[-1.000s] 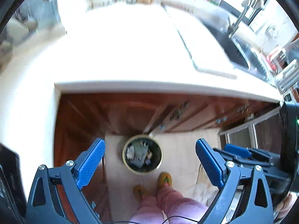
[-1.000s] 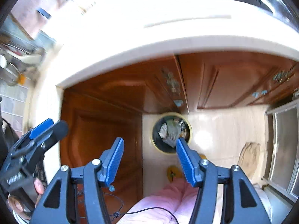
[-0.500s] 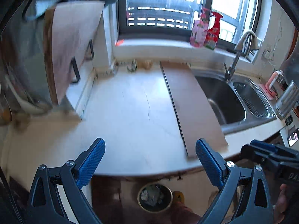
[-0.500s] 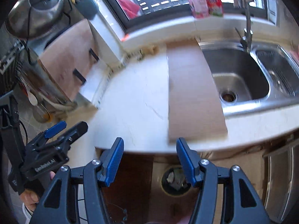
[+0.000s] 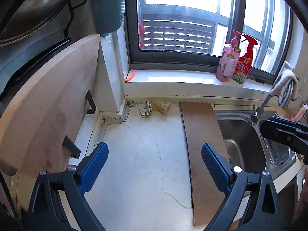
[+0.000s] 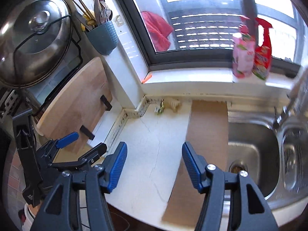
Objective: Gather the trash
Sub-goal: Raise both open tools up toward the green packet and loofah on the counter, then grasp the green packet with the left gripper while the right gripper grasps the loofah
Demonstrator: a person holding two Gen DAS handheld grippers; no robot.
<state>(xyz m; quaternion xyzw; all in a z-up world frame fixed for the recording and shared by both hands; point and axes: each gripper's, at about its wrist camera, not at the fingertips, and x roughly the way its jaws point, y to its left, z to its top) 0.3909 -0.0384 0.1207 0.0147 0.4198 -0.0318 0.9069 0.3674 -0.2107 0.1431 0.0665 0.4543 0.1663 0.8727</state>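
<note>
A crumpled green-and-white wrapper (image 5: 145,111) (image 6: 159,108) lies at the back of the white counter (image 5: 134,163), below the window sill, with a beige crumpled wad (image 5: 162,106) (image 6: 173,103) right beside it. My left gripper (image 5: 154,158) hangs above the counter's front part, open and empty, well short of both scraps. My right gripper (image 6: 154,159) is also open with nothing between its blue pads, above the counter's front edge. In the right wrist view the left gripper (image 6: 80,144) shows at the lower left. The right gripper's fingers (image 5: 284,132) reach in over the sink in the left wrist view.
A brown board (image 5: 202,144) lies on the counter beside the steel sink (image 5: 244,140). A wooden cutting board (image 5: 44,105) leans at the left. Two spray bottles (image 5: 236,59) stand on the sill. A cutlery holder (image 6: 102,36) and a pot lid (image 6: 34,36) hang on the left wall.
Both grippers have risen from above the floor bin in front of the cabinets to above the counter and tilted up; the bin has left both views. Both stay open.
</note>
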